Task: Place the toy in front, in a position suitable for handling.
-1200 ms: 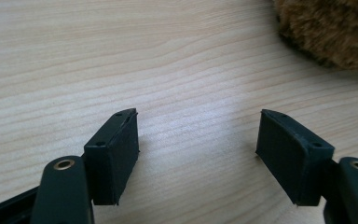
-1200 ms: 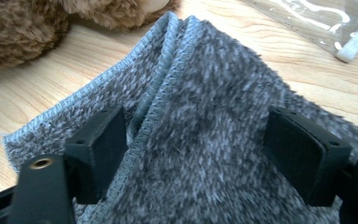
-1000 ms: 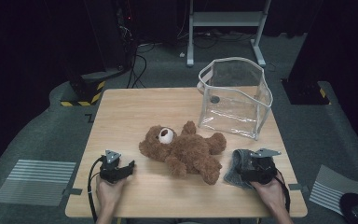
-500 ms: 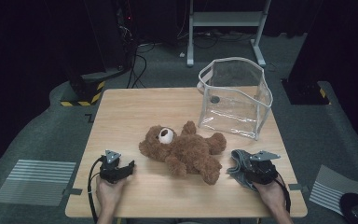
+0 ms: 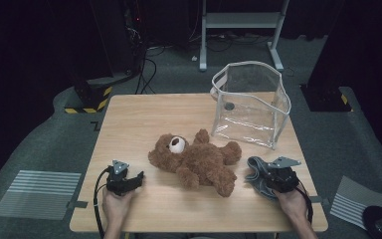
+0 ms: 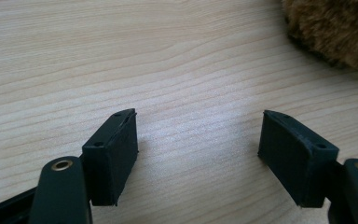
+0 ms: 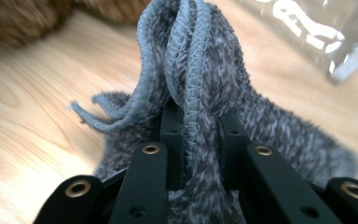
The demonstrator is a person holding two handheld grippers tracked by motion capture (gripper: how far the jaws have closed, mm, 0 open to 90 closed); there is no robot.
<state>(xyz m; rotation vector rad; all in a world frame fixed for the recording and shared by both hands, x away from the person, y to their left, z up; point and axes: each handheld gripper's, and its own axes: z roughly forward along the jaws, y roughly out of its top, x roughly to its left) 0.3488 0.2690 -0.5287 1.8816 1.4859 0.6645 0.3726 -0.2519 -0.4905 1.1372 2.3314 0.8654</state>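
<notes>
Big picture first: the table (image 5: 129,119) has the clear bag (image 5: 251,102) standing at the far right and the bear (image 5: 199,162) sprawled mid-table, neither one touched. Your right gripper (image 7: 193,126) has just been closing and now pinches the grey cloth (image 7: 200,60) at the table's near right, so that's your grab made and it looks ready to lift. Your left gripper (image 6: 198,142) rests with jaws apart, empty, just left of the bear.
</notes>
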